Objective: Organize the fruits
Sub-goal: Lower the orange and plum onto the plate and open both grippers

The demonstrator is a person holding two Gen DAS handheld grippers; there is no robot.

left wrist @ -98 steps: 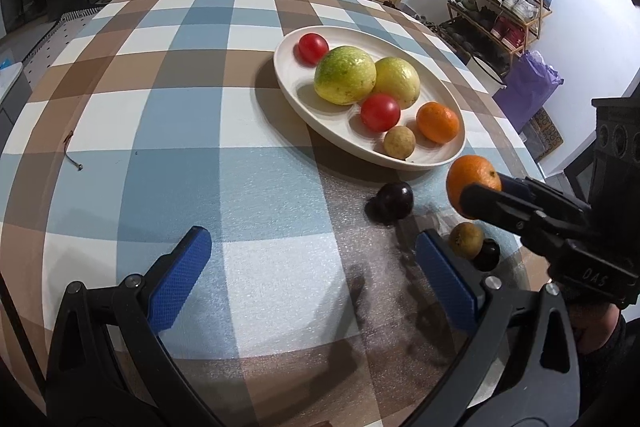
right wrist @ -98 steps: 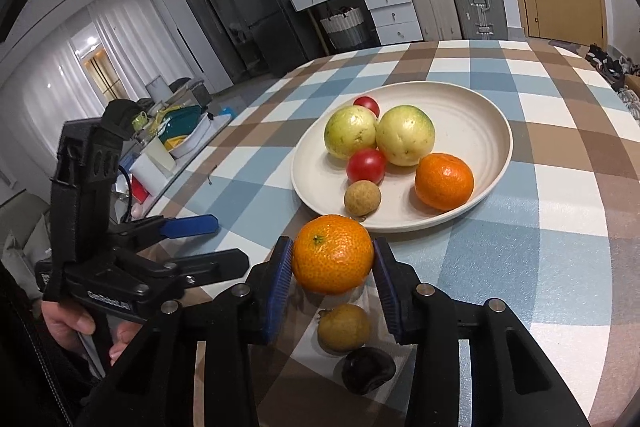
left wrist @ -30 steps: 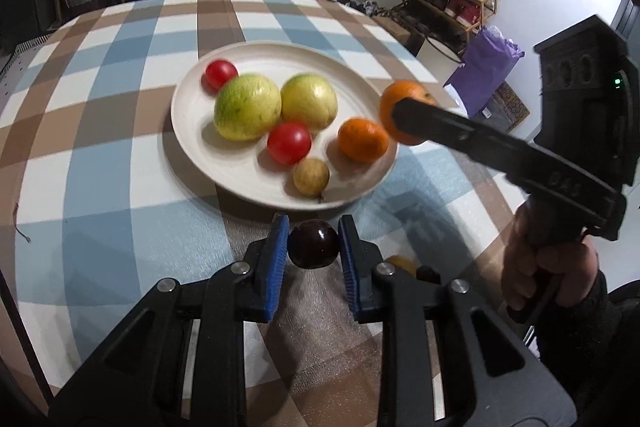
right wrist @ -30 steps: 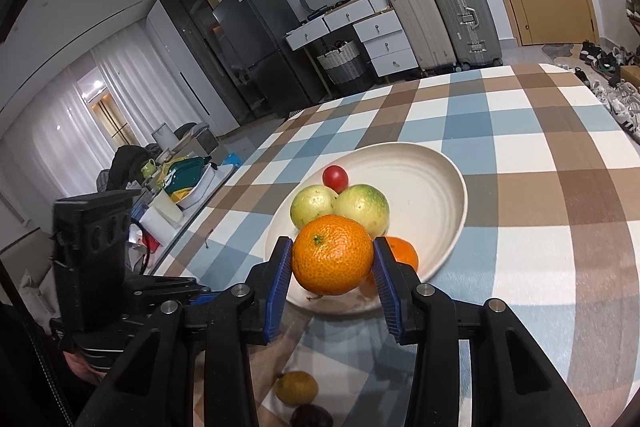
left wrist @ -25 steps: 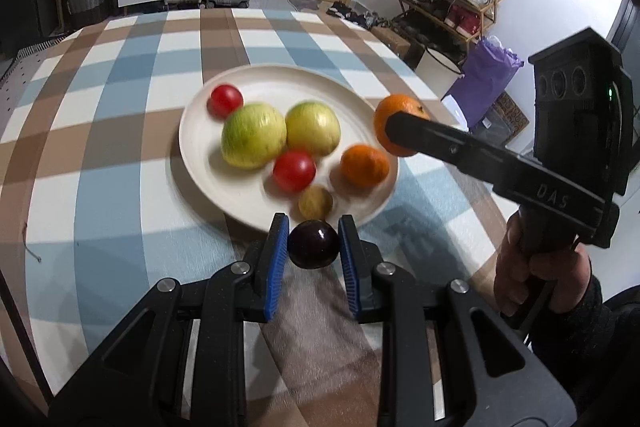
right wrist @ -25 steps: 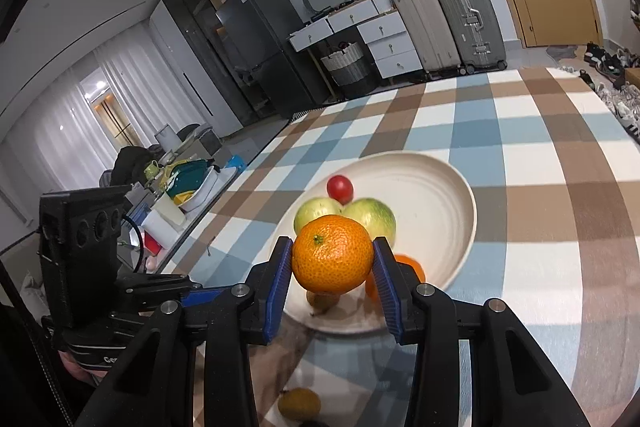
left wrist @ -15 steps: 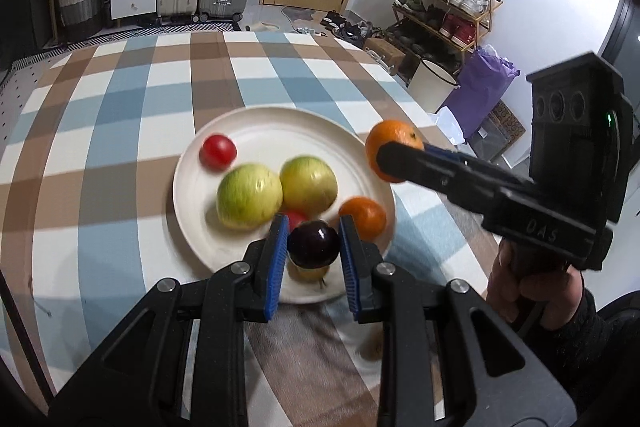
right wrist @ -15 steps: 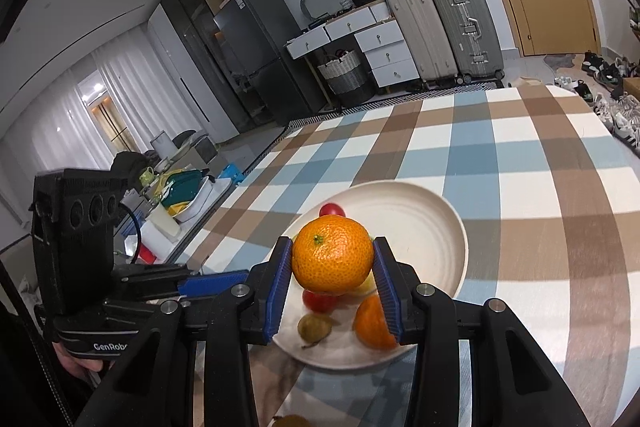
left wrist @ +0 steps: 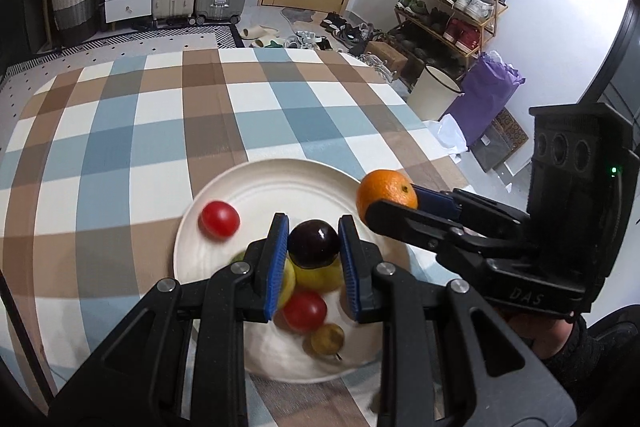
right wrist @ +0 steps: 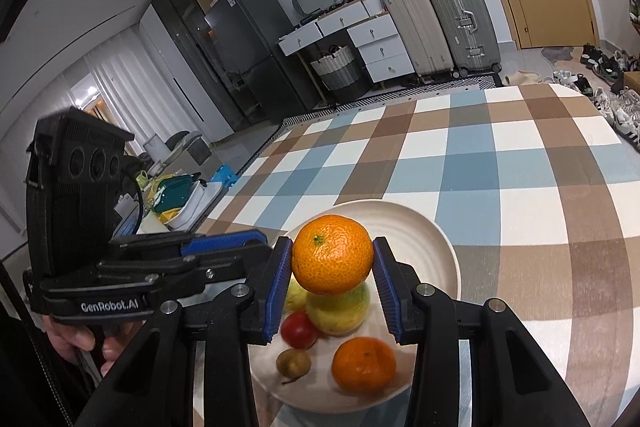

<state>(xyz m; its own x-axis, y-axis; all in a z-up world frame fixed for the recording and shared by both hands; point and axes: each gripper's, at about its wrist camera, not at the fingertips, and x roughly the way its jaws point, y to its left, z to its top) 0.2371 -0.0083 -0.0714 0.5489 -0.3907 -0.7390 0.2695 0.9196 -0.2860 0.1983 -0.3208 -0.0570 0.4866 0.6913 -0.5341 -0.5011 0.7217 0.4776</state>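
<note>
Readable text: "GenRobot.AI" in white on the body of the left gripper (right wrist: 224, 247), seen from the right wrist view; "DAS" embossed on the body of the right gripper (left wrist: 394, 205), seen from the left wrist view. Small print on a black box above the suitcases is too small to read.

Left gripper (left wrist: 314, 243): blue pads clamped on a dark plum (left wrist: 314, 243), held in the air over the plate (left wrist: 280, 183). Right gripper (right wrist: 333, 259): pads clamped on an orange (right wrist: 333, 259), held above the plate's (right wrist: 424, 239) near half.

Plate sits on the checked tablecloth (left wrist: 160, 131). On it: a red tomato (left wrist: 220, 219) alone at the left, a second tomato (left wrist: 305, 310), two yellow-green fruits (right wrist: 340, 311) partly hidden behind the held items, a small brown fruit (right wrist: 293, 363), another orange (right wrist: 364, 363).

Versus one second ago: both grips are unchanged. The plum has gone from the bare cloth short of the plate's near rim to over the plate's middle. The orange has advanced from the plate's near edge further over the plate. Both views look further across the room; the plate sits lower in the frame.
</note>
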